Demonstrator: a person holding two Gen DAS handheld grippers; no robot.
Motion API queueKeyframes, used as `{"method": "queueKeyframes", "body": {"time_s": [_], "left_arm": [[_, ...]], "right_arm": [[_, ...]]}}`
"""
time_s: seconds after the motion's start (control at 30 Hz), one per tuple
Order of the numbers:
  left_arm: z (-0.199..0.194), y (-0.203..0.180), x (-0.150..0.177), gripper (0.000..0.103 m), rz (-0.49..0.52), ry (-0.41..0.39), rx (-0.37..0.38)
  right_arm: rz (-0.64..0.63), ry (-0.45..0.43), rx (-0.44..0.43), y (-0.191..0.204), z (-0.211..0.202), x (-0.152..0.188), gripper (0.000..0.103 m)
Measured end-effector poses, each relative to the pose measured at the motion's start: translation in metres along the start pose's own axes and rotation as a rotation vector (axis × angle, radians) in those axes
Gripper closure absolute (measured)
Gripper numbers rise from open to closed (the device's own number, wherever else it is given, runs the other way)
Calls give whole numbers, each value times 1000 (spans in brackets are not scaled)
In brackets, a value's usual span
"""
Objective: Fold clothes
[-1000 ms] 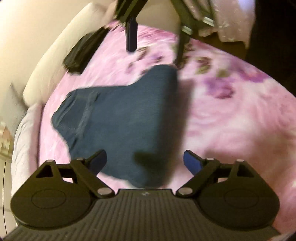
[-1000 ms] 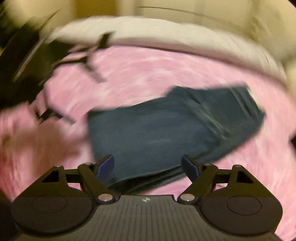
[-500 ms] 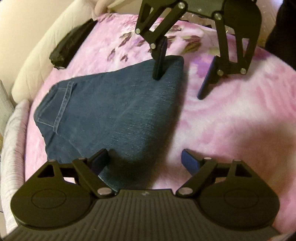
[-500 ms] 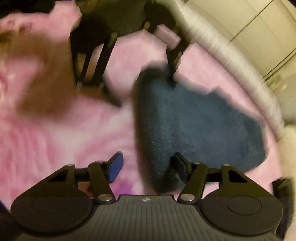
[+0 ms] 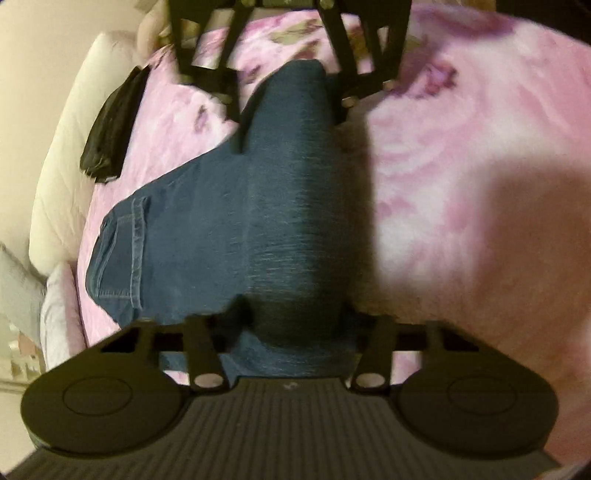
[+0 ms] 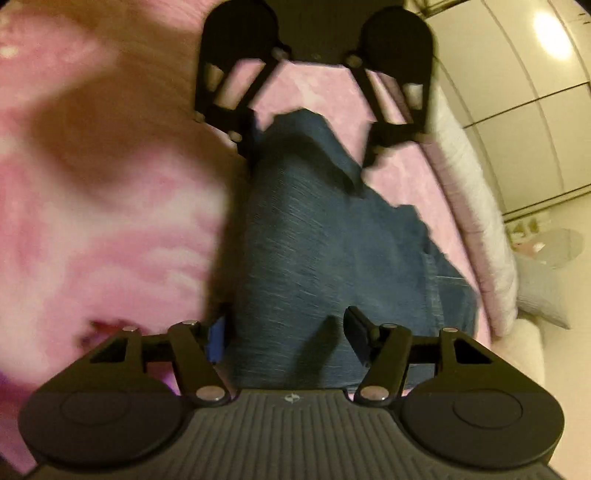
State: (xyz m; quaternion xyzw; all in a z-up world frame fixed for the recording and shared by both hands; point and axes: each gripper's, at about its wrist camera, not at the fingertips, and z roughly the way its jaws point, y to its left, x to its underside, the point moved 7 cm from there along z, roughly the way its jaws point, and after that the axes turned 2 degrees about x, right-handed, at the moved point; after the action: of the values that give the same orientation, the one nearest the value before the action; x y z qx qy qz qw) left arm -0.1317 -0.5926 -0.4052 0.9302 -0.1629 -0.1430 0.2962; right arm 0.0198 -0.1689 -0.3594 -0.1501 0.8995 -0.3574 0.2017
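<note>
Folded dark-blue denim jeans [image 5: 236, 229] lie on pink floral fleece bed blanket [image 5: 461, 147]. Left tongs [image 5: 293, 314] and right tongs [image 6: 286, 326], both just closing, pinch opposite ends of the raised fold

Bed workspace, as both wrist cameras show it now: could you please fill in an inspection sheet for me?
Surface: pink floral blanket, soft, partly in shadow.
Job's things: folded jeans, bunched into a ridge lengthwise.
Clutter: black bundle by the white cushion.
Grippers: left gripper and right gripper have just been closing; their fingers squeeze the jeans at opposite ends.
Cables: nothing seen.
Surroundings: pale cupboard doors, a bright light.
</note>
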Motion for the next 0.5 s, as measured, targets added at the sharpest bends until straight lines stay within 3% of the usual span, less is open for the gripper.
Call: {"method": "queueKeyframes", "body": {"time_s": [0.1,0.17,0.33,0.4,0.5], "left_arm": [[-11,14,2,77,-68,-6,40],[-26,26,-1,80,-91,-18,61],[-92,43,-9,81,-174,-26,122],[-132,37,-11,81,-223,-25,192],[-191,12,-13,81,-246,-23,338]], "right_arm": [[97,5,-77,-18,2,6,76],[147,0,-126,-30,-6,5,83],[221,-33,-202,-62,-48,-7,84],[239,-58,-240,-68,-79,-14,84],[273,-94,-364,-57,-142,-32,84]]}}
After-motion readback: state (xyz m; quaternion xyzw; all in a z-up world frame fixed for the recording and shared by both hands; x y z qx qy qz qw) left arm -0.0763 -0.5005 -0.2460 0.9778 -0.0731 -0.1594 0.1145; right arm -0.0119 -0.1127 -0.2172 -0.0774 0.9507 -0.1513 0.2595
